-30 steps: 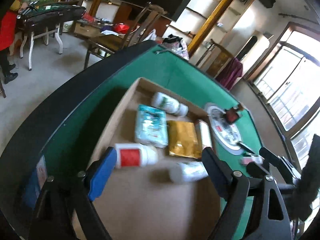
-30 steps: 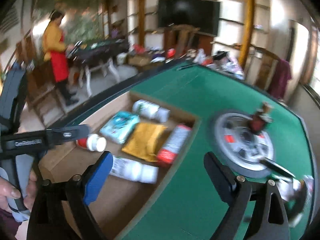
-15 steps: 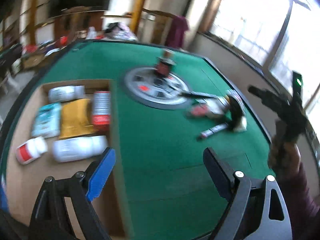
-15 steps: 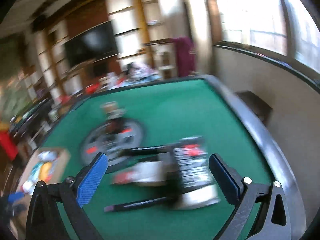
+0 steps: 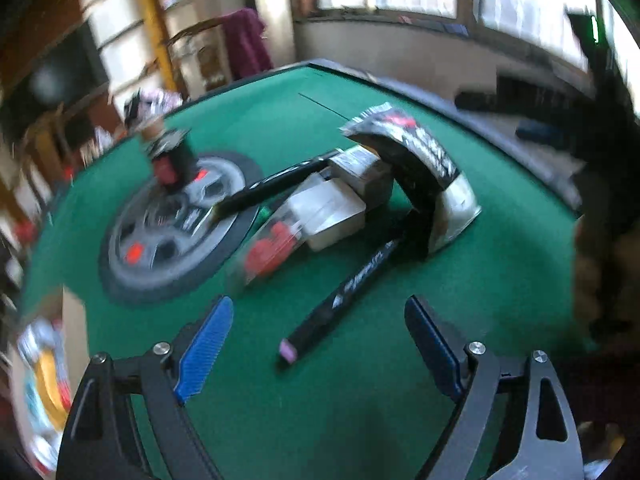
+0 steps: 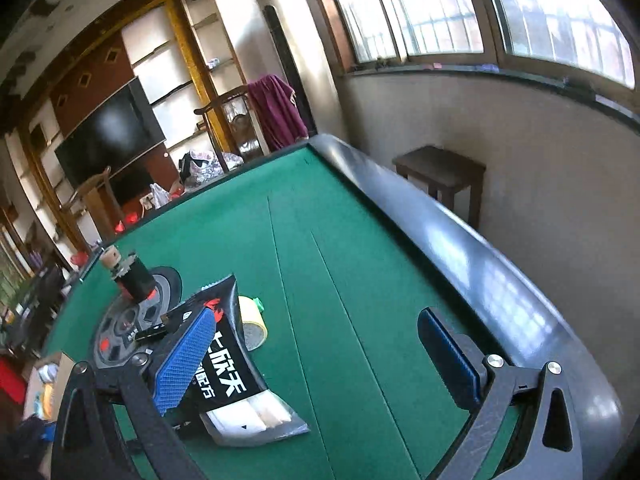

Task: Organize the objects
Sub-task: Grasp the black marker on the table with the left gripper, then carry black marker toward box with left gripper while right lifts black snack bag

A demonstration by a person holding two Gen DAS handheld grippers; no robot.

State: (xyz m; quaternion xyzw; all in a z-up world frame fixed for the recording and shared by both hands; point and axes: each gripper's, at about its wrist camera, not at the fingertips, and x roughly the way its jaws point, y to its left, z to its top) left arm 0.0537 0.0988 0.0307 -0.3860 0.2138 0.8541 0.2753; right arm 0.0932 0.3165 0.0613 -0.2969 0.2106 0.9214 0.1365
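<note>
left gripper (image 5: pixel 316 344) agape | black pen (image 5: pixel 344 292) just ahead, seemingly untouched

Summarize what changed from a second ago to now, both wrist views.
Both views swung away from the cardboard box toward the loose pile on the green table. The left tongs now face the black marker; the right tongs sit beside the black snack packet. Nothing was gripped or released: both tongs are open and empty. The pile's items look unmoved.

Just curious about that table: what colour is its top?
Green felt with a dark padded rim; the right wrist view shows it best.
</note>
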